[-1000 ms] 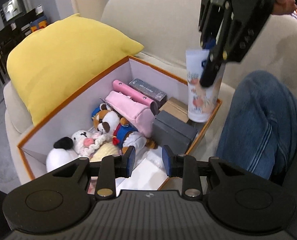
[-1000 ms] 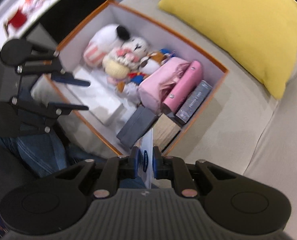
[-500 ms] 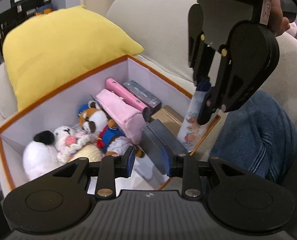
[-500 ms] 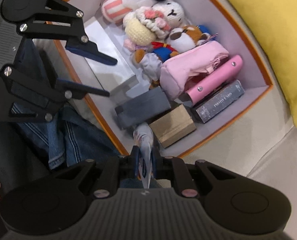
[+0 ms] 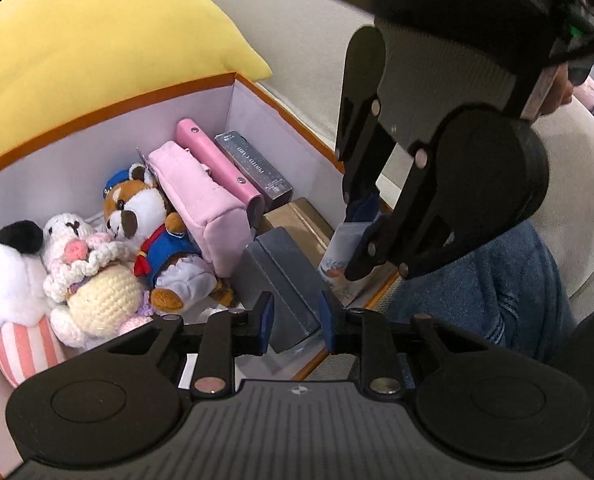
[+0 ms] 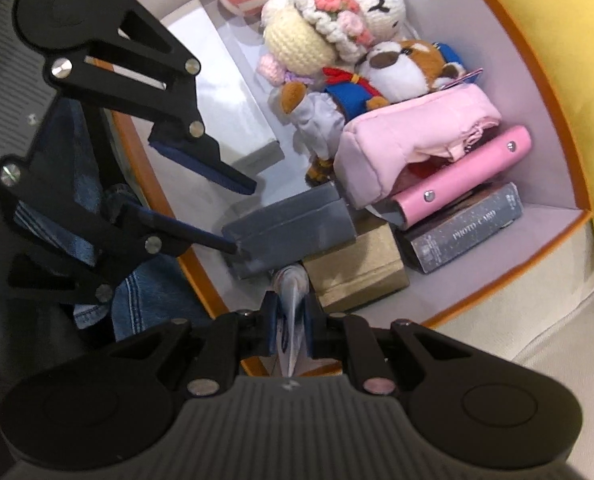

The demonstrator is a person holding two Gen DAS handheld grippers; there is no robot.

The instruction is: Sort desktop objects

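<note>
Down at six o'clock of the right wrist view, my right gripper is clamped flat on a soft printed pouch, nose pointing into the narrow slot between the grey box and the orange box's near wall, because that gap looks like the only space left. My left gripper straddles the grey box, jaws closing on it without yet pressing, probably to tip it aside. Plush toys crowd the far end at nine o'clock.
</note>
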